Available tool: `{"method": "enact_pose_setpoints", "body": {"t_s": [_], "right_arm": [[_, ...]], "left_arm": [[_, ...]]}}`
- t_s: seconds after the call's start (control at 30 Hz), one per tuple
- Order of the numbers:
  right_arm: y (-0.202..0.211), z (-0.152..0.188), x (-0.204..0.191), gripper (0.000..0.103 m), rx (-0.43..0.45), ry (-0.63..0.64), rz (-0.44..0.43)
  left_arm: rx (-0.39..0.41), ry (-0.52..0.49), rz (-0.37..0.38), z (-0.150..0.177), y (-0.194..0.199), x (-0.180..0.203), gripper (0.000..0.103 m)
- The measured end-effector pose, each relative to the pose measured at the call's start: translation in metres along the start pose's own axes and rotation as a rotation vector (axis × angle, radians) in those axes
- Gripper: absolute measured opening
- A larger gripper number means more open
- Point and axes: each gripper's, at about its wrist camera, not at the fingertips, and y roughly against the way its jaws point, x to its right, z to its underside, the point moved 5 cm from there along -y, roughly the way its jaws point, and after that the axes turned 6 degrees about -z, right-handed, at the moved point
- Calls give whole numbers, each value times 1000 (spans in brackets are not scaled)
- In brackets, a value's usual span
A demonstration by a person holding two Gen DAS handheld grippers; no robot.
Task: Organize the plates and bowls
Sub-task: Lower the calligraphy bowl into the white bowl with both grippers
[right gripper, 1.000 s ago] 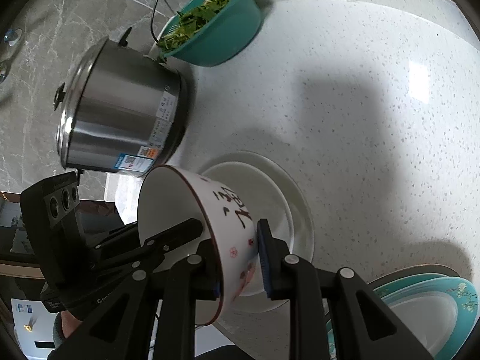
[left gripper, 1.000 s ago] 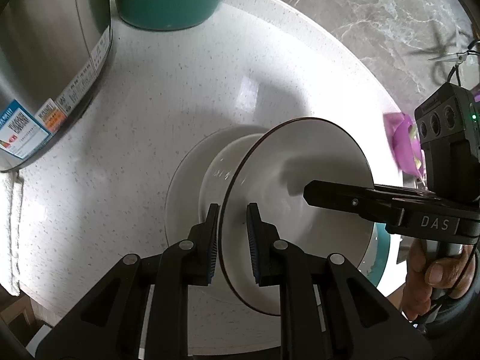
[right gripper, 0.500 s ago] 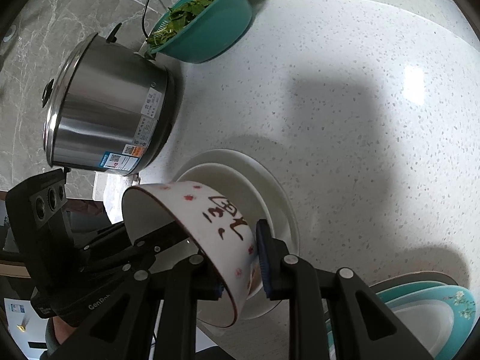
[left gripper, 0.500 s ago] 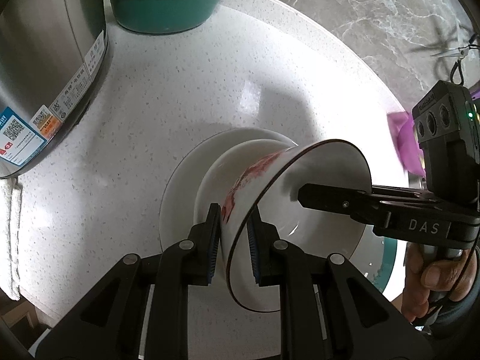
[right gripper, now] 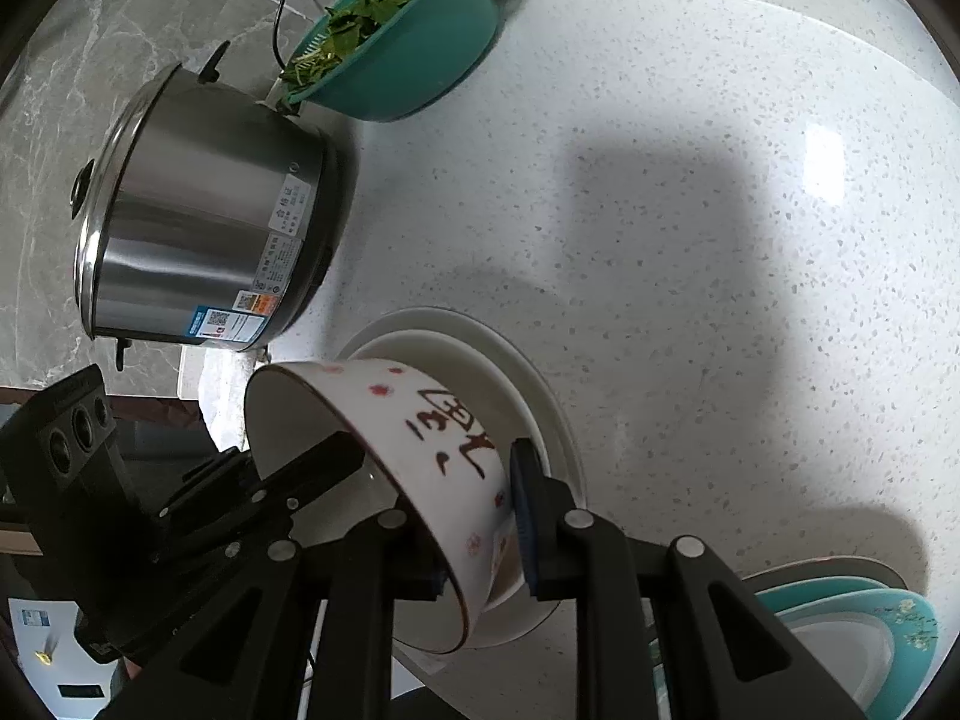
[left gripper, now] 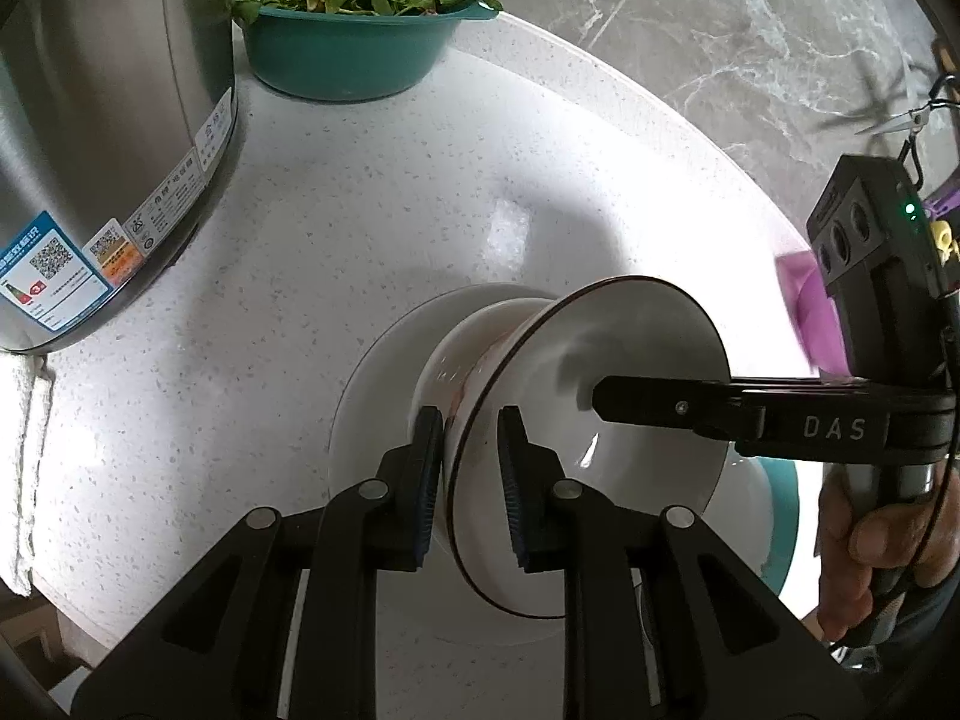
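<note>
A white bowl (left gripper: 624, 372) with red flowers and dark writing (right gripper: 420, 420) is tilted on its side just above a white bowl (right gripper: 480, 372) nested in a white plate (left gripper: 372, 396). My left gripper (left gripper: 471, 462) pinches its rim on one side. My right gripper (right gripper: 480, 516) pinches the opposite rim; its finger (left gripper: 660, 405) reaches into the bowl in the left wrist view. Both are shut on the bowl.
A steel cooker (right gripper: 204, 240) stands at the left, with a teal basin of greens (left gripper: 348, 42) behind it. Teal and white plates (right gripper: 864, 630) are stacked at the right. A white cloth (left gripper: 24, 468) lies at the counter's left edge.
The flowered bowl has tipped and sunk lower toward the white bowl on the plate. Both grippers kept their hold and moved down and forward with it.
</note>
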Motion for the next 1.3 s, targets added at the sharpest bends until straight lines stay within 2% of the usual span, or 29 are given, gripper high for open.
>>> {"method": "enact_pose_setpoints", "body": {"t_s": [0.2, 0.3, 0.5, 0.6, 0.7, 0.83, 1.07, 1.17, 1.3], "right_arm": [[-3, -3, -5, 20, -13, 32, 23], [-4, -3, -8, 16, -17, 72, 61], [-9, -2, -14, 14, -25, 171, 150], [-10, -2, -14, 15, -29, 177, 148], [-12, -3, -13, 15, -42, 185, 160], [-19, -8, -10, 13, -72, 172, 173], [-22, -7, -15, 14, -95, 224, 207], [-22, -3, -16, 20, -89, 224, 199], [-24, 1, -17, 21, -88, 219, 198]], "left_arm": [[36, 18, -7, 6, 2, -1, 18], [51, 37, -8, 8, 2, -2, 18], [79, 93, 29, 6, 10, -6, 18], [88, 106, 32, 8, 13, -9, 19], [133, 128, 42, 11, 23, -10, 19], [216, 158, 58, 12, 40, -13, 25], [191, 161, 45, 15, 33, -18, 26], [179, 160, 42, 17, 28, -19, 26], [166, 150, 33, 18, 22, -18, 27]]}}
